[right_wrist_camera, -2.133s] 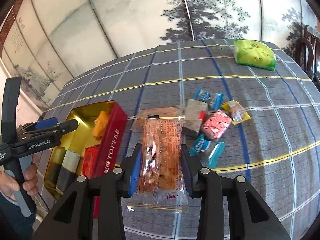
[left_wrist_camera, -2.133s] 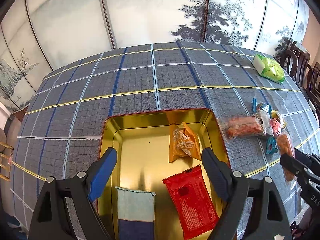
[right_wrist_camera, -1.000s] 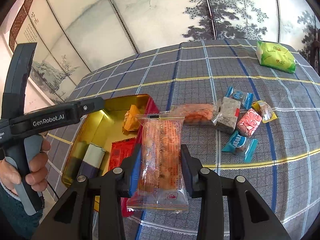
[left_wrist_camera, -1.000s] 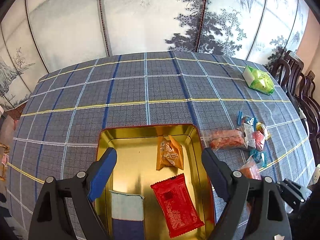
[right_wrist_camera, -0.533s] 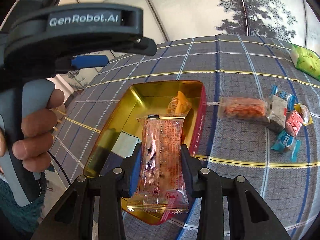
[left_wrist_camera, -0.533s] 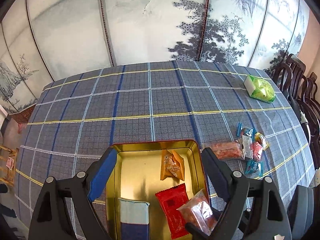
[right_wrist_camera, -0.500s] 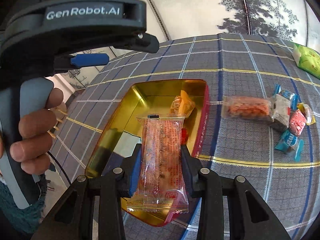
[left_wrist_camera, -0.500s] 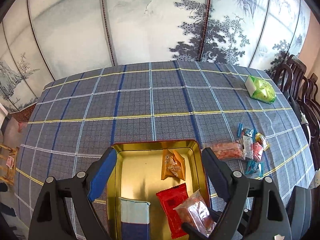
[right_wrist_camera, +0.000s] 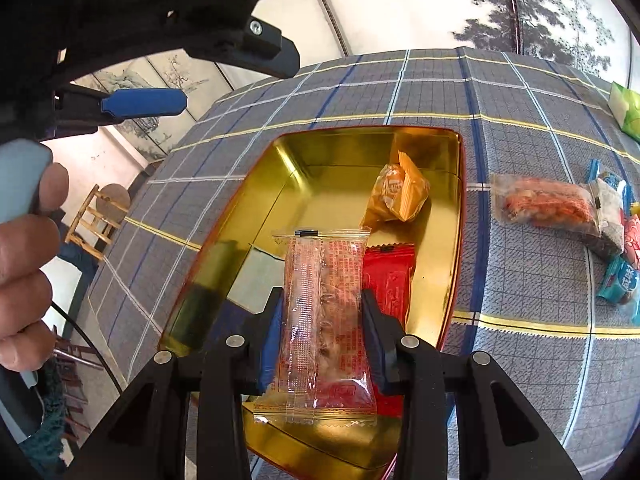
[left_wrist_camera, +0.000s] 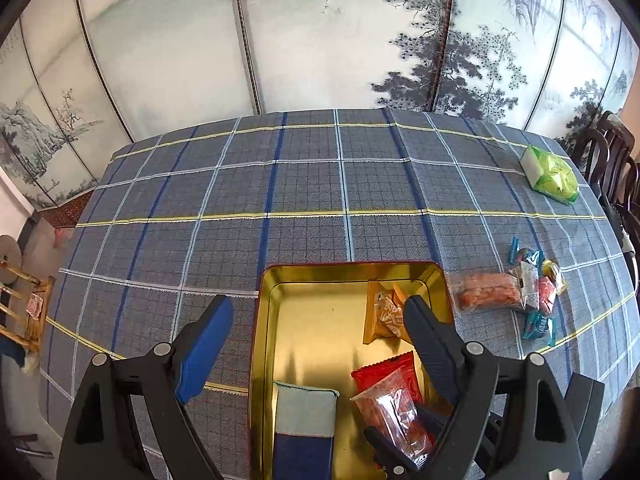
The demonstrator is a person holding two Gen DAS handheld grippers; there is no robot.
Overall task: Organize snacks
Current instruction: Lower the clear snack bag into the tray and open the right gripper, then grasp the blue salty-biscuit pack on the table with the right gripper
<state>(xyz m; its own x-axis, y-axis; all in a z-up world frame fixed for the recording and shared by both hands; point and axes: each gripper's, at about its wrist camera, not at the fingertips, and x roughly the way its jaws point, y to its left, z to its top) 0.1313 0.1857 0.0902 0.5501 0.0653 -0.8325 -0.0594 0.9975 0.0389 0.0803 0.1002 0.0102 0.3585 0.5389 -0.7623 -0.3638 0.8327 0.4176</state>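
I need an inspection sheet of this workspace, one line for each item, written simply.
Surface: table under a grey checked cloth.
Job's things: gold tin holding an orange packet, a red packet and a blue-white packet; loose snacks lie beside it.
Clutter: green pack at the far edge.
Grippers: right gripper shut on a clear snack packet over the tin; left gripper open, empty.
Cables: thin black cable below the hand.
Surroundings: painted screen, dark chairs, wooden stool.

Clear snack pkt [right_wrist_camera: 326, 320] over gold tin [right_wrist_camera: 454, 216]
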